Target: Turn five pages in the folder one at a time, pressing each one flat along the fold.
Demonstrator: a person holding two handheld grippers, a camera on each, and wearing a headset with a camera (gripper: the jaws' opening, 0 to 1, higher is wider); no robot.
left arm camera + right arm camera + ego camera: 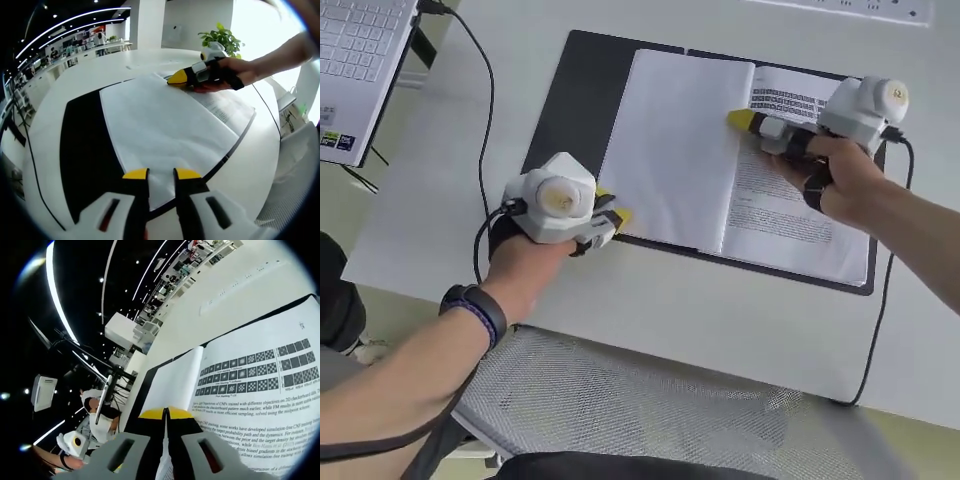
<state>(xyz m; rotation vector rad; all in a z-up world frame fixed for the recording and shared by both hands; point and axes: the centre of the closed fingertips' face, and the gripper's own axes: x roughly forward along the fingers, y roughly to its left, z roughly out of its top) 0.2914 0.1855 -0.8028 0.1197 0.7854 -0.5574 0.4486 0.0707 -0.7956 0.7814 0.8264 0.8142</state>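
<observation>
A black folder (565, 100) lies open on the white table. A blank white page (670, 140) lies turned over to its left side, and a printed page (790, 210) lies on the right. My right gripper (742, 121) is shut with nothing in it, its yellow tips pressed down at the fold near the top of the pages; in its own view the right gripper (165, 412) points along the fold beside the printed page (260, 390). My left gripper (613, 212) sits at the blank page's lower left corner. In the left gripper view its jaws (161, 174) stand a narrow gap apart over the page (160, 125).
A laptop (355, 60) sits at the table's far left, with a black cable (485, 110) running past the folder. Another cable (880, 310) hangs over the front edge at the right. A mesh chair seat (620, 400) lies below the table edge.
</observation>
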